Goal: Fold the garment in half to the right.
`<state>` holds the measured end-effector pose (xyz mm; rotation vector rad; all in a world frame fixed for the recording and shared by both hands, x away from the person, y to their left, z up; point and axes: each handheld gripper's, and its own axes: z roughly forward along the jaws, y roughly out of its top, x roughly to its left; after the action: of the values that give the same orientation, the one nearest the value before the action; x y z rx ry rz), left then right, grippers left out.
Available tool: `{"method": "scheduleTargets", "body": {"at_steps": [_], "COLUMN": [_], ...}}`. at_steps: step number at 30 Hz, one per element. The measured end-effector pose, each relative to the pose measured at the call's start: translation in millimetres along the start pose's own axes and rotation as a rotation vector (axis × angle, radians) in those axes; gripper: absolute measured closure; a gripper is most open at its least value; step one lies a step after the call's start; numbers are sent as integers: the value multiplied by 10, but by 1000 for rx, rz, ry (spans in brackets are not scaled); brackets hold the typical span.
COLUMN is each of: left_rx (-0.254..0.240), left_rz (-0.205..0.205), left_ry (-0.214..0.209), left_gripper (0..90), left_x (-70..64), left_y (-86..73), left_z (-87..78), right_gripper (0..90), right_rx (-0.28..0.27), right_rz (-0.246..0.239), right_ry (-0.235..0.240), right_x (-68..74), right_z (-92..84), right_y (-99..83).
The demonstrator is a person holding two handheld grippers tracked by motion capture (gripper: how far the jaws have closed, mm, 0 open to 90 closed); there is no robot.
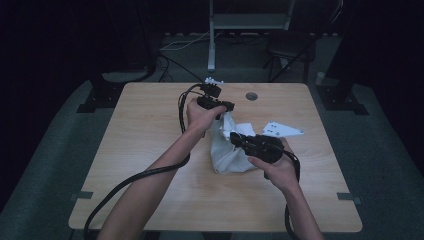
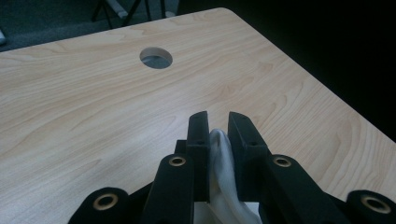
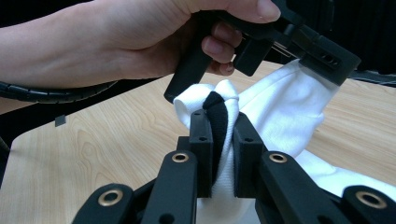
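Both grippers hold a white cloth (image 1: 227, 150) above the table (image 1: 150, 150). The left gripper (image 2: 218, 133) has its jaws pinched on a fold. The right gripper (image 3: 219, 128) has its jaws clamped on a bunched edge with a black trim.

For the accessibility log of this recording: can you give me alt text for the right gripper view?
The right tool is clamped on a bunched fold of white cloth with a black band at its edge, lifted above a light wooden table. Beyond it, the person's left hand holds the left tool, which grips the same cloth higher up.
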<state>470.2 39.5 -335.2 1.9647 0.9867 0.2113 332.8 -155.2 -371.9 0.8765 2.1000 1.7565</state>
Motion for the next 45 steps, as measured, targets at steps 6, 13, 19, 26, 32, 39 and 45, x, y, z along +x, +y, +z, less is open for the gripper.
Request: {"method": "scheduleTargets", "body": {"at_steps": [6,13,19,26,32,39,45], "left_rx": [4,9,11,18,21,29,33], "left_rz": [0,10,24,40,41,48,55], "left_ry": [-1,-5,-5,-4,-8,-8,-6], "left_gripper": [795,797,795,791,789,787,788], "left_x": [-14,-48,-77,-94,-110,-136,-151], "left_y": [-14,-40,-44,-51,-63,-71,-78], "left_z": [46,111,140,163,204,238,260], "right_gripper": [815,814,814,814,813,809,810], "right_rx": [-1,1,0,-9,-5,-5,-1], "right_rz": [11,26,30,48,55,68,73], "right_ry": [-15,-24,-38,-58,-68,-77,-86], "right_x": [-36,-64,-80,-115,-135,-159,-172], "right_z": [-56,-94,-138,-190,-221,-271,-299], "right_y": [-47,-116,-147,-196,-236,-275,-302]}}
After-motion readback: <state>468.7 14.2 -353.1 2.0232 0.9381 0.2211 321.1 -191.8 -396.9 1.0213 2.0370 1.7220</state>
